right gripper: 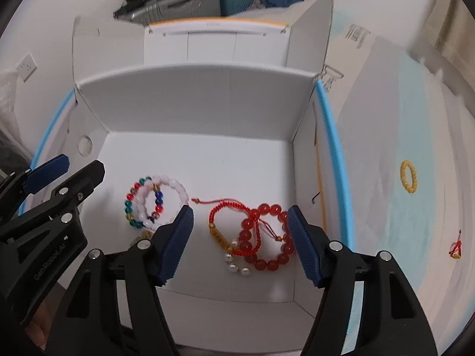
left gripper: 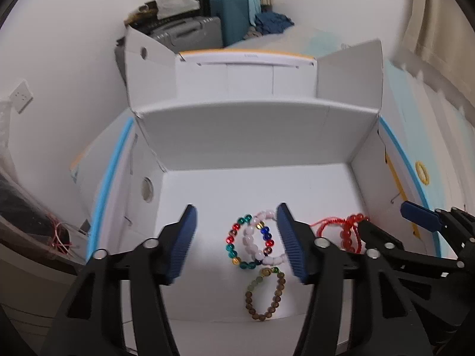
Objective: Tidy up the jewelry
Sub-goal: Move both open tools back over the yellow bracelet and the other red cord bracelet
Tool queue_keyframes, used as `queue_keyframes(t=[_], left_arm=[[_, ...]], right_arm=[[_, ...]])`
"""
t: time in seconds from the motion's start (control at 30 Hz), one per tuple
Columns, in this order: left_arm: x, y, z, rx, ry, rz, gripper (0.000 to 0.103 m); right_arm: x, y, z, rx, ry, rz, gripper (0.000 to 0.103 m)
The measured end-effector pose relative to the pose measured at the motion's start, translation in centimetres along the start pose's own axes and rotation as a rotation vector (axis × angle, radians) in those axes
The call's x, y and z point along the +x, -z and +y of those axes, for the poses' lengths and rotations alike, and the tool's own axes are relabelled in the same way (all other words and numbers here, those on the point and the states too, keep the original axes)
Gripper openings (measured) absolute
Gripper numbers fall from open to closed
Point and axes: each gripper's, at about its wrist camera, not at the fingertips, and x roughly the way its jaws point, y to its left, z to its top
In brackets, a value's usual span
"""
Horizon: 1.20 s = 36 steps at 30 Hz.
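Inside an open white box (left gripper: 237, 136) (right gripper: 196, 103) lie several bracelets. My left gripper (left gripper: 237, 237) hangs open above a multicoloured bead bracelet (left gripper: 234, 244) and a pale pink one (left gripper: 252, 238); a brown bead bracelet (left gripper: 264, 296) lies nearer me. My right gripper (right gripper: 240, 237) is open over a red bead bracelet (right gripper: 267, 237), a red cord bracelet (right gripper: 225, 213) with a gold charm and a few pearl beads (right gripper: 236, 264). Nothing is between either pair of pads. The multicoloured bracelet (right gripper: 133, 204) and pink bracelet (right gripper: 172, 187) show left of the right gripper.
A yellow ring (right gripper: 408, 176) (left gripper: 422, 172) and a small red charm (right gripper: 455, 249) lie on the pale blue cloth right of the box. The box flaps stand upright at back and sides. Suitcases (left gripper: 207, 26) and clothes are piled against the far wall.
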Motion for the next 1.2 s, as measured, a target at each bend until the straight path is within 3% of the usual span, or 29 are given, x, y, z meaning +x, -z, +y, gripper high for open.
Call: queue_keyframes(t=[0.07, 0.27, 0.57, 1.2], left_arm=[[-0.5, -0.2, 0.2, -0.009, -0.003, -0.016, 0.067], [-1.7, -0.9, 0.0, -0.03, -0.002, -0.055, 0.082], [-2.8, -1.4, -2.9, 0.013, 0.035, -0.116, 0.097], [-3.4, -1.7, -13.7, 0.139, 0.156, -0.152, 0.097]], right_arm=[[-0.6, -0.3, -0.1, 0.005, -0.001, -0.02, 0.075], [-2.8, -0.5, -1.5, 0.036, 0.031, -0.088, 0.086], [-4.7, 0.3, -5.5, 0.118, 0.073, -0.145, 0.093], [-8.6, 3.2, -16.7, 0.301, 0.161, -0.222, 0.095]])
